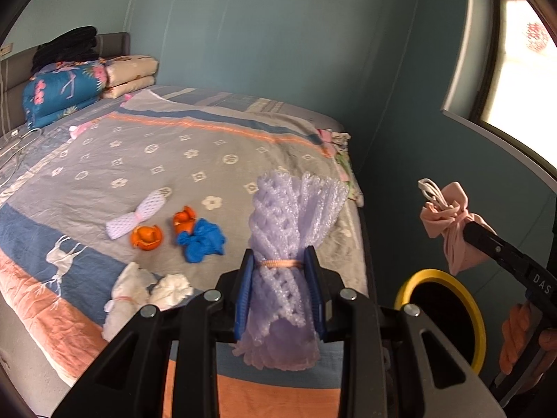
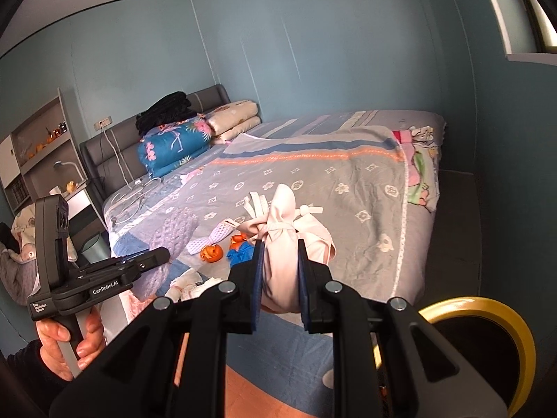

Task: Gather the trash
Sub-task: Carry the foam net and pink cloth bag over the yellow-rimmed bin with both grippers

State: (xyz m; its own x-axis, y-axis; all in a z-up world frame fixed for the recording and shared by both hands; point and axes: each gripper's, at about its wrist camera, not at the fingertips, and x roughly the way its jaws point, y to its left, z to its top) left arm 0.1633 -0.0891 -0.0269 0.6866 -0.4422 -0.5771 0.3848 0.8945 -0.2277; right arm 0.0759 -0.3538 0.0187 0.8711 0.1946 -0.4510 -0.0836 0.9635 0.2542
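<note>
Lilac foam netting, bunched and tied with a pale band, sits pinched between the blue pads of the left claw, which is closed narrow around its waist. The right claw is likewise clamped on a knotted pink cloth bundle with white straps poking out of the top. Both loads hang in the air near the foot of the bed, and the yellow-rimmed bin stands on the floor just beside the bed's corner, below and to the right of the claws.

The main risk, as I judge it, is a miss at the drop. The netting is light and springy, wider above and below the grip, so it could catch on the rim or cling to a pad instead of falling. The pink bundle's loose straps could snag on a finger or drape over the bin's edge. With both claws heading for one opening, they may also knock each other if they go in together.

More trash waits on the bed: two orange peels, a blue crumpled glove, a white mesh sleeve and white tissue wads. The wads lie close to the near edge, where a passing claw might brush them off.
</note>
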